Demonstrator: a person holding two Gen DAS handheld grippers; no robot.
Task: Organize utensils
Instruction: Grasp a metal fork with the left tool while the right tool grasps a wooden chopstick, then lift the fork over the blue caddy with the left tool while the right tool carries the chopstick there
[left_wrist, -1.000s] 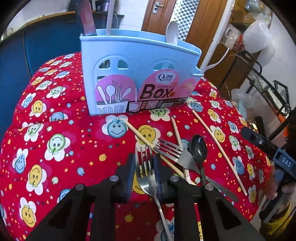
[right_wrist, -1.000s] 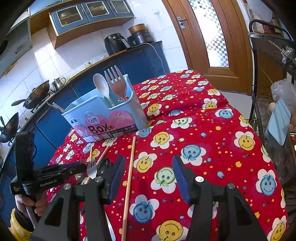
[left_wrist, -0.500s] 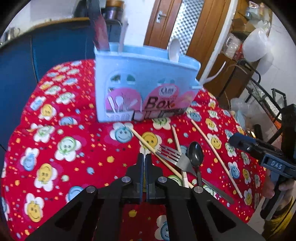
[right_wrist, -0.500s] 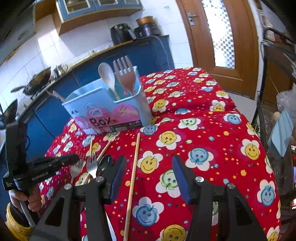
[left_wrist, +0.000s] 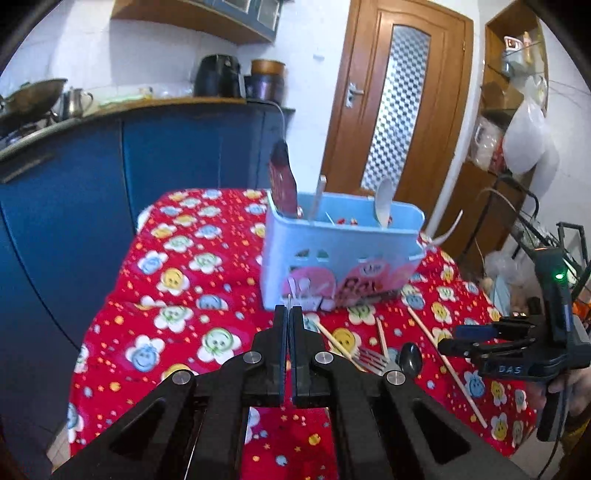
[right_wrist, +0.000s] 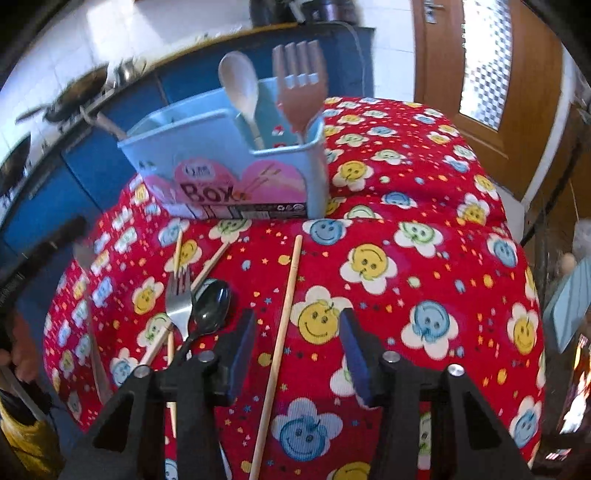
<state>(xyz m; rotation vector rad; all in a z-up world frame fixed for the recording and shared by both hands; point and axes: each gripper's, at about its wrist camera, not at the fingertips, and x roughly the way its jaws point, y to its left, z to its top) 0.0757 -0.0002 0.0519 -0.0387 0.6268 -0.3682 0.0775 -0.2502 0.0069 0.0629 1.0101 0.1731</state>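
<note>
1. Left gripper (left_wrist: 288, 311): fingers fully closed on a steel fork (right_wrist: 83, 254), which is blurred in the right wrist view and shows only as a thin sliver at the fingertips in the left wrist view. It is held clear of the bench, short of the blue utensil box (right_wrist: 221, 162).
2. Right gripper (right_wrist: 297, 332): fingers apart, having just been closing. A wooden chopstick (right_wrist: 284, 314) lies on the cloth in the gap between them, and neither pad touches it.
3. Bench (right_wrist: 406, 221), under a red smiley cloth. On it lie a second fork (right_wrist: 179, 306), a black spoon (right_wrist: 212, 306) and crossed chopsticks (right_wrist: 207, 264), all overlapping in one pile.
4. The box holds a white spoon (right_wrist: 240, 85) and a brown fork (right_wrist: 299, 85), both upright.
5. Handling, as a judgement: the held fork is stiff, light and smooth, so it may pivot in a narrow grip. The chopstick is light, rigid and prone to roll; take it near mid-length.
</note>
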